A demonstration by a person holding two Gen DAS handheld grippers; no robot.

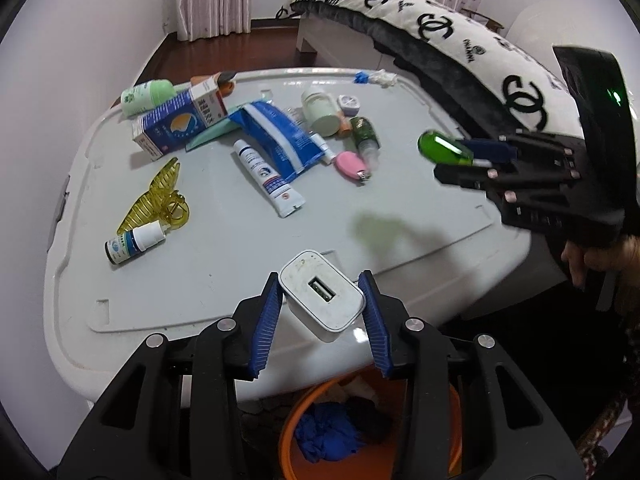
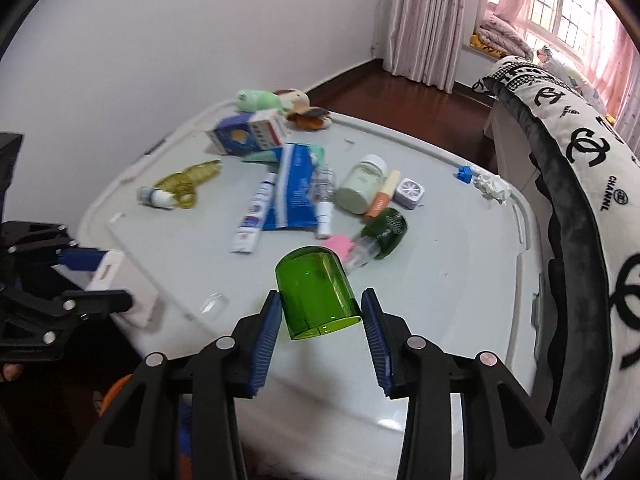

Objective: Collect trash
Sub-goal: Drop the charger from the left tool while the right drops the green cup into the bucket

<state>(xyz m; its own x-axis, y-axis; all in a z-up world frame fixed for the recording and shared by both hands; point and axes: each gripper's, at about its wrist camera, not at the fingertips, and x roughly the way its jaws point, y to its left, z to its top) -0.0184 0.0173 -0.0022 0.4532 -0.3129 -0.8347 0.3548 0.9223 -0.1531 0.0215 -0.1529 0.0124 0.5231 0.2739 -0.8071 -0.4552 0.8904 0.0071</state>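
My left gripper [image 1: 322, 312] clamps a white USB charger [image 1: 322, 298] just above the near edge of the grey bin lid [image 1: 224, 248]. My right gripper [image 2: 322, 316] pinches a green plastic cap [image 2: 318, 294], lifted clear over that lid's near side.

Only readable txt: "CHANNL" printed in black on the white blanket [image 2: 592, 168], next to interlocking double-C logos. Box, tubes, bottles have print but it's too small/blurry to read.
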